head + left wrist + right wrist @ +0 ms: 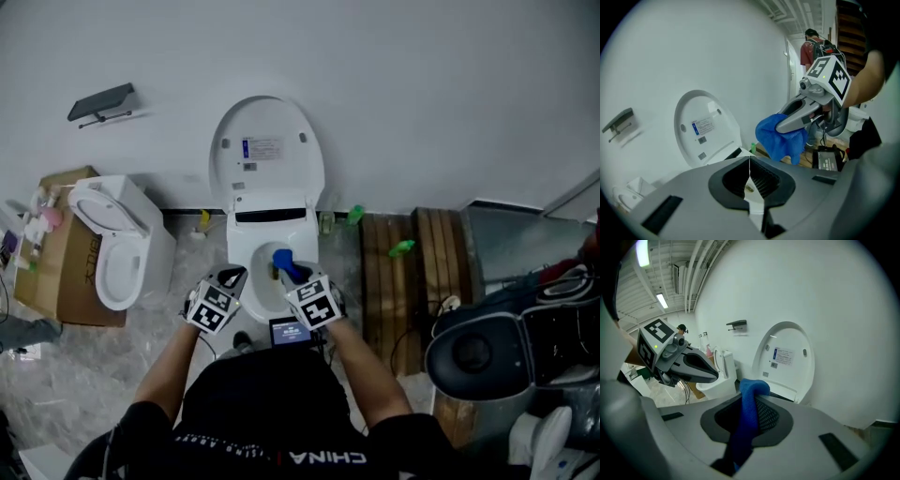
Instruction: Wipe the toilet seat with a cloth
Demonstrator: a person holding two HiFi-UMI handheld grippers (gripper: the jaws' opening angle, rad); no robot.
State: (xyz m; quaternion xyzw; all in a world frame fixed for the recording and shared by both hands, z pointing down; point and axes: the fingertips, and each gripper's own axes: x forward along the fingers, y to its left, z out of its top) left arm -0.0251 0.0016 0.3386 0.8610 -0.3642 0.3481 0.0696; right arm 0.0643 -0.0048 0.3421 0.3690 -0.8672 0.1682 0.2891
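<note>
A white toilet (246, 248) stands against the wall with its lid (267, 150) raised. Both grippers hover side by side over the bowl. My right gripper (284, 272) is shut on a blue cloth (289, 264); in the right gripper view the cloth (749, 397) runs up between the jaws and folds over their tips. From the left gripper view the same cloth (780, 138) hangs as a bunch from the right gripper's tips. My left gripper (234, 278) is shut with nothing in it, its jaws (750, 180) meeting in a thin line. The lid (705, 129) rises beyond.
A second white toilet (117, 239) and a cardboard box (56, 258) stand to the left. Wooden slats (412, 272) and a dark toilet (497, 352) are to the right. A small screen device (289, 330) lies on the floor below the bowl. A grey shelf (101, 103) hangs on the wall.
</note>
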